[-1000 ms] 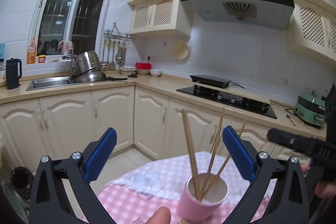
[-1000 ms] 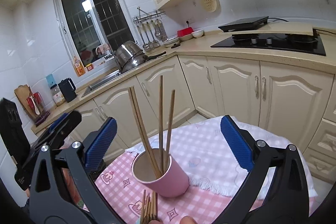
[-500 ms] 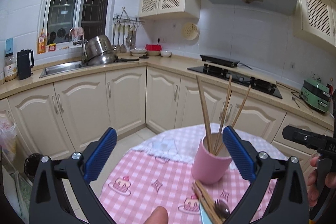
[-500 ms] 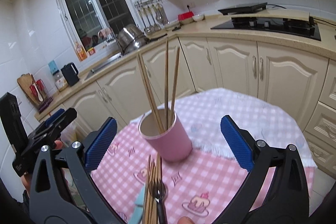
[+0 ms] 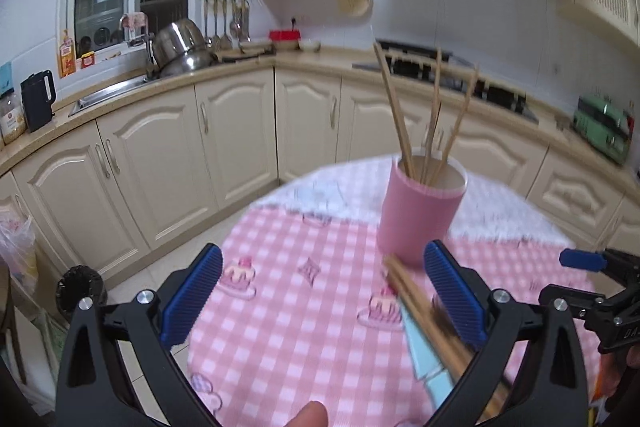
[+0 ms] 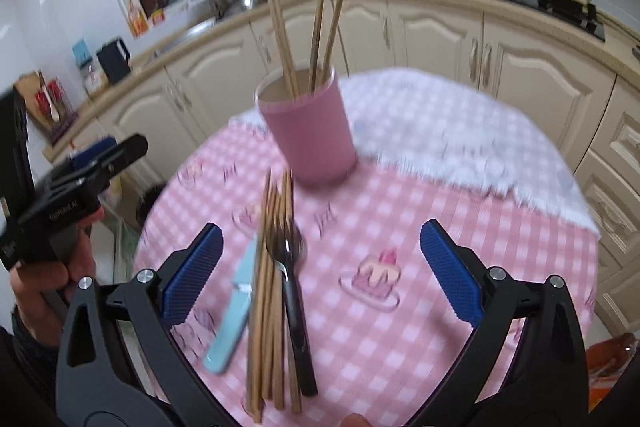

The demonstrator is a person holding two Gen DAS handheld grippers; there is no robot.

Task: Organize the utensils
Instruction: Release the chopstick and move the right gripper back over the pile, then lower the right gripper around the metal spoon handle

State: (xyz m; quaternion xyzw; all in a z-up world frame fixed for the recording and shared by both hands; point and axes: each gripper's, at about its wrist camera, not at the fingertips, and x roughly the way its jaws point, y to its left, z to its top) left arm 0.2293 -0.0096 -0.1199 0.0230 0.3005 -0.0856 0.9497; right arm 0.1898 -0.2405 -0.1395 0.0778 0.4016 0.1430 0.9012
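A pink cup (image 6: 312,131) (image 5: 420,209) stands on the round table with three wooden chopsticks (image 6: 316,23) (image 5: 430,111) upright in it. In front of the cup lie a bundle of chopsticks (image 6: 270,291) (image 5: 424,315), a black spoon (image 6: 294,291) and a light-blue handled utensil (image 6: 234,307) (image 5: 426,355). My right gripper (image 6: 320,275) hangs open above the bundle and the spoon, holding nothing. My left gripper (image 5: 322,299) is open over the cloth, left of the bundle, holding nothing. Each gripper also shows at the edge of the other's view.
A pink checked tablecloth (image 6: 460,211) covers the round table, with a white cloth (image 6: 448,131) at its far side. Cream cabinets (image 5: 168,167) and a worktop with sink, pots (image 5: 182,47) and hob (image 5: 452,71) ring the table. A black bin (image 5: 80,289) stands on the floor at the left.
Both grippers have tilted down and come nearer the table. The loose chopsticks, spoon and blue utensil now lie in fuller view below them. Both stay open.
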